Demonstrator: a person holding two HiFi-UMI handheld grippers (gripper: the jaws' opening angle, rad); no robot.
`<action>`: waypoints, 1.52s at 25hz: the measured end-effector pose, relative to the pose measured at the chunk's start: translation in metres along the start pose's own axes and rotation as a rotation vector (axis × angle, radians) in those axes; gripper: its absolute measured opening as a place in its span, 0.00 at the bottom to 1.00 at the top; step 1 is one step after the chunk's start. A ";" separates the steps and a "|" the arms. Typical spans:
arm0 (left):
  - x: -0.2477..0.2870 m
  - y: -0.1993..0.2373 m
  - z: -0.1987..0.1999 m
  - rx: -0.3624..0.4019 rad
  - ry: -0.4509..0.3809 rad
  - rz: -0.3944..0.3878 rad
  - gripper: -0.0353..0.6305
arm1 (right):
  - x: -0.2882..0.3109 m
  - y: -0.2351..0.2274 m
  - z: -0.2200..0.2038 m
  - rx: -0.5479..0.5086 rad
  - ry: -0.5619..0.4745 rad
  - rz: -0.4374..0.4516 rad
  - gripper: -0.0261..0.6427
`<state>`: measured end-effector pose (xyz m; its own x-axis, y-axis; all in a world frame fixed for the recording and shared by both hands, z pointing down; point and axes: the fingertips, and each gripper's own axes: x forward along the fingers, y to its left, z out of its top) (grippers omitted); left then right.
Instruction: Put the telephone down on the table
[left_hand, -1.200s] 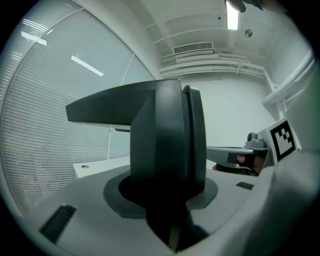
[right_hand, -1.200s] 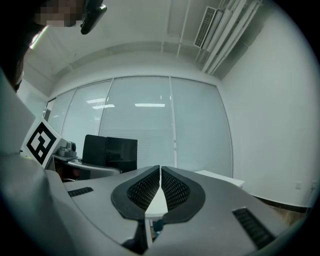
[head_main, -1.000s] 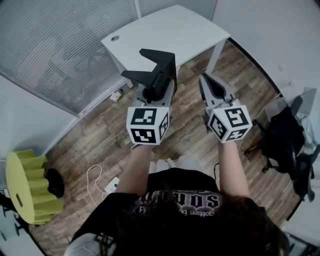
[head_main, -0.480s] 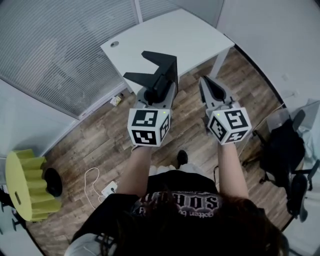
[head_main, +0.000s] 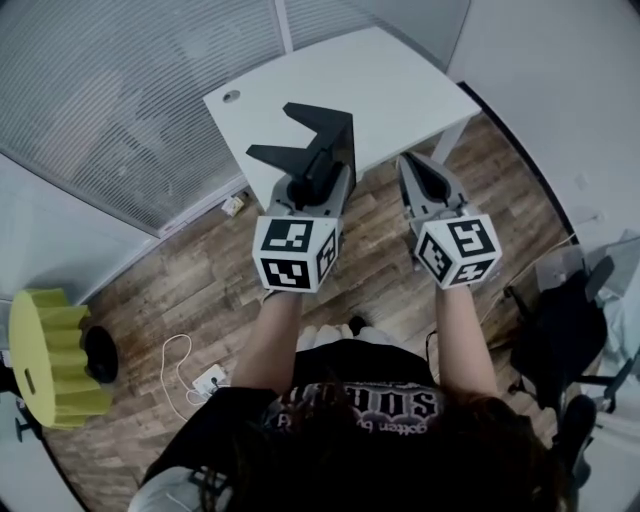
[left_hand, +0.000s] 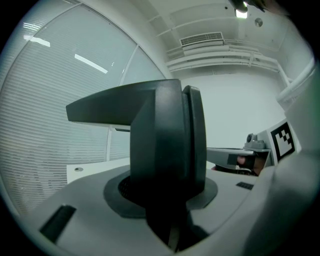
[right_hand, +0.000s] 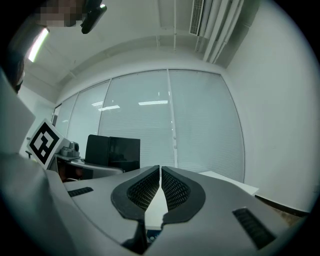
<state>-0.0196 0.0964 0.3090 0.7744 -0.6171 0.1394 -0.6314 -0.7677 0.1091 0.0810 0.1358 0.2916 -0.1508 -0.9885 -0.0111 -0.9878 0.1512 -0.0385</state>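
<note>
Left gripper clamped partway closed on a black telephone, held in the air in front of the person. Right gripper alongside, jaws pressed together on nothing.

Hard to make out: pads of the left gripper, lost behind the dark body of the telephone in the left gripper view; foot of the telephone sunk between the jaws; no keys or screen readable on it. Most of the white table blocked in that view, only a strip showing at the left.

Thick part of the telephone upright in the grip, one flat arm reaching out roughly level toward the left. Long axis across the gripper's line. Seen from the head view, overlapping the table's near edge; height above it impossible to tell.
</note>
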 end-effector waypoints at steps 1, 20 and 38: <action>0.005 0.001 0.001 0.000 0.000 0.004 0.29 | 0.004 -0.004 0.000 0.001 0.000 0.006 0.09; 0.071 0.025 0.003 -0.023 0.017 0.034 0.29 | 0.076 -0.041 -0.007 0.014 0.012 0.121 0.09; 0.177 0.096 0.027 -0.036 0.022 0.004 0.29 | 0.195 -0.093 -0.006 0.021 0.022 0.123 0.09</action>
<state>0.0573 -0.0913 0.3178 0.7710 -0.6161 0.1612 -0.6359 -0.7581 0.1442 0.1430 -0.0705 0.2993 -0.2714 -0.9624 0.0052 -0.9609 0.2707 -0.0591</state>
